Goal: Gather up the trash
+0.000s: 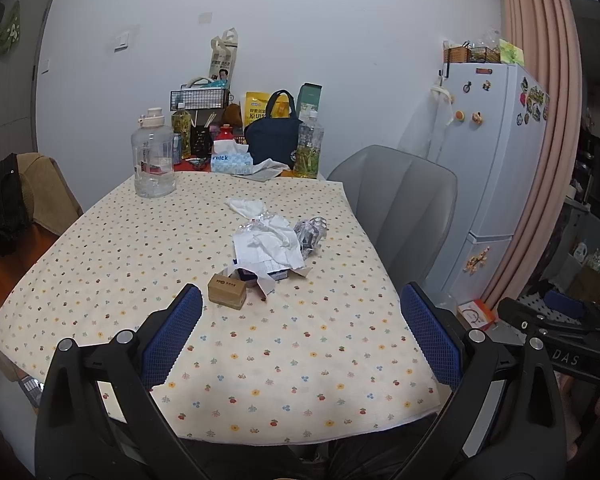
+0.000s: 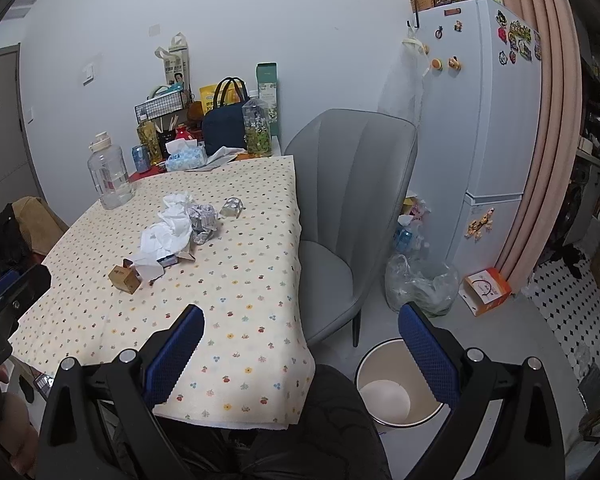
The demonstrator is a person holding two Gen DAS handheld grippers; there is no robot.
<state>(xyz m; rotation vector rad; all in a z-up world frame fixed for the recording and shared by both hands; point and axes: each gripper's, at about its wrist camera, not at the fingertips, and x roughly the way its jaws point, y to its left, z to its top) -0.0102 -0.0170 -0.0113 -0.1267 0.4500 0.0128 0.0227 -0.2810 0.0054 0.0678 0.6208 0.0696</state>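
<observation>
Trash sits in a loose heap mid-table [image 1: 100, 280]: crumpled tissues [image 1: 276, 236], a clear plastic wrapper [image 1: 310, 232], a foil ball [image 2: 202, 218] and a small brown box [image 1: 227, 291] at the heap's 7 o'clock, just beside the paper. A second clear wrapper [image 2: 232, 206] lies apart at the foil ball's 2 o'clock in the right wrist view. Table wears a cream cloth with small flower print.

Left gripper [image 1: 300, 320]: jaws wide open, nothing between them, hovering over the near table edge. Box sits near the left blue pad, at its 1 o'clock, not touching.

Right gripper [image 2: 300, 332]: jaws wide open, empty, hanging over the table's near right corner. Bin [image 2: 396, 408], white and round, stands on the floor at 5 o'clock from that corner, partly behind the right pad; its inside looks pale, contents not clear.

Far table end, 12 o'clock: big clear jug [image 1: 153, 156], tissue box [image 1: 230, 162], dark blue bag [image 1: 272, 132], bottle with greenish contents [image 1: 309, 146], wire rack [image 1: 198, 98]. All well apart from the heap.

Grey chair [image 2: 352, 184] is pushed to the table's right side. Fridge [image 2: 488, 120] with magnets stands at 2 o'clock; a clear plastic bag [image 2: 420, 284] and an orange-white carton [image 2: 486, 290] lie on the floor near it.
</observation>
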